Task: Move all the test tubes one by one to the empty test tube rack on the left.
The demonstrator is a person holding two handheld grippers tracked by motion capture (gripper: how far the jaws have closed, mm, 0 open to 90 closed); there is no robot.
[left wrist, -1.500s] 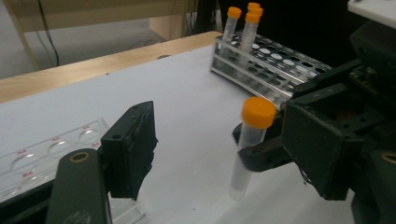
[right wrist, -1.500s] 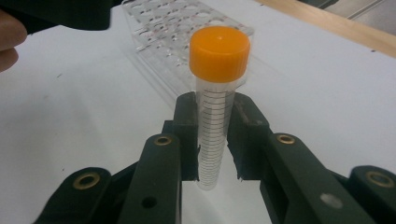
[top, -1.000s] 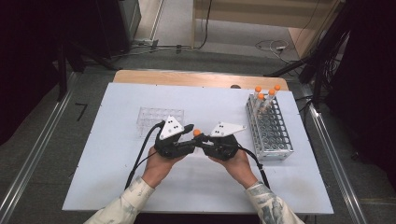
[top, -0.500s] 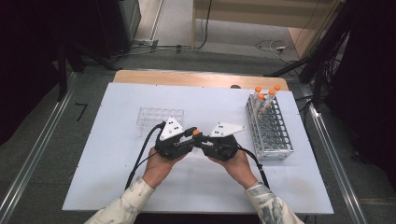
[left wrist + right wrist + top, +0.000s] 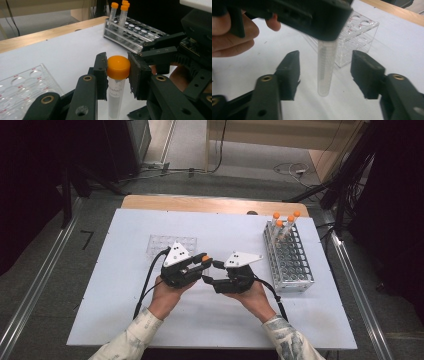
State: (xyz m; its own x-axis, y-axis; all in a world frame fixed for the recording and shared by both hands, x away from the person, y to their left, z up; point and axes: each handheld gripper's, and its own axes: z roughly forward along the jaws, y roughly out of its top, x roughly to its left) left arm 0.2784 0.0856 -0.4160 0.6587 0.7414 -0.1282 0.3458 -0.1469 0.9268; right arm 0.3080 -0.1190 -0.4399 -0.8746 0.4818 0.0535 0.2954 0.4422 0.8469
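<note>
The left gripper [image 5: 117, 71] is clenched on the tube [image 5: 117, 82] by its orange cap, so the tube hangs straight down above the surface [image 5: 125, 320]. The right gripper [image 5: 324, 75] has just been opening; the tube stands between its jaws, untouched.
</note>
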